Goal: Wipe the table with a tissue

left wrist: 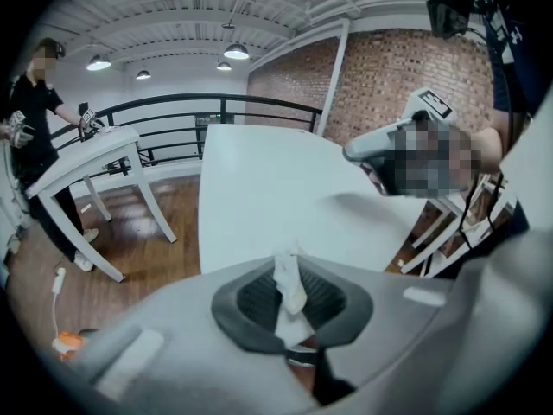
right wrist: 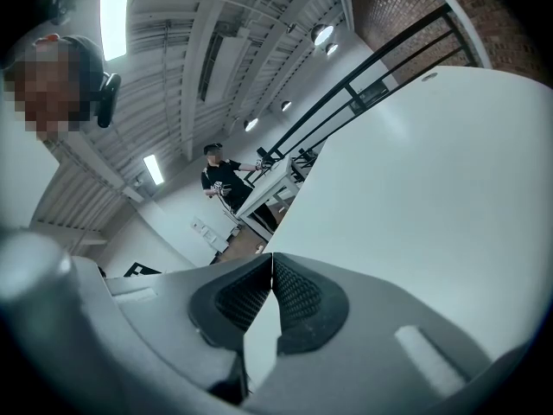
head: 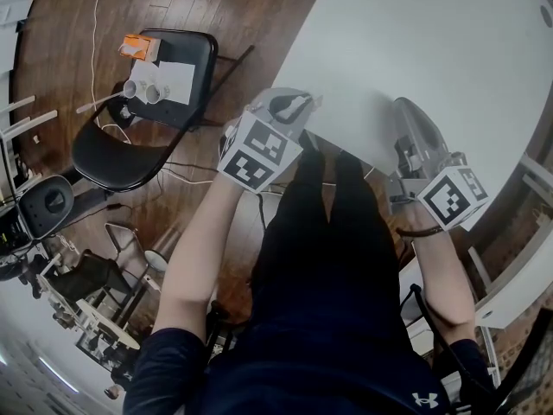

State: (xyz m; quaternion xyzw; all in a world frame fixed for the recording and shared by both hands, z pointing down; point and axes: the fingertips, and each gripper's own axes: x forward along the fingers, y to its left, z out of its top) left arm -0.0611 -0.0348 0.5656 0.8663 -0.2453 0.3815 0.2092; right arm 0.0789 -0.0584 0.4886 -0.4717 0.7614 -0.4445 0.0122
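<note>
The large white table (head: 432, 50) fills the upper right of the head view. My left gripper (head: 289, 108) hovers at the table's near left corner, shut on a crumpled white tissue (left wrist: 290, 285) that sticks up between its dark pads. In the left gripper view, the table top (left wrist: 259, 188) lies just ahead of the jaws. My right gripper (head: 409, 119) is held over the table's near edge, further right. Its jaws meet at the tips with nothing between them (right wrist: 272, 277). The right gripper (left wrist: 393, 141) also shows in the left gripper view, partly blurred.
A black folding chair (head: 143, 137) stands on the wooden floor to the left, carrying a sheet of paper, two cups (head: 143, 92) and an orange box (head: 138, 47). Another white table (left wrist: 82, 158) with a person beside it, a black railing and a brick wall lie beyond.
</note>
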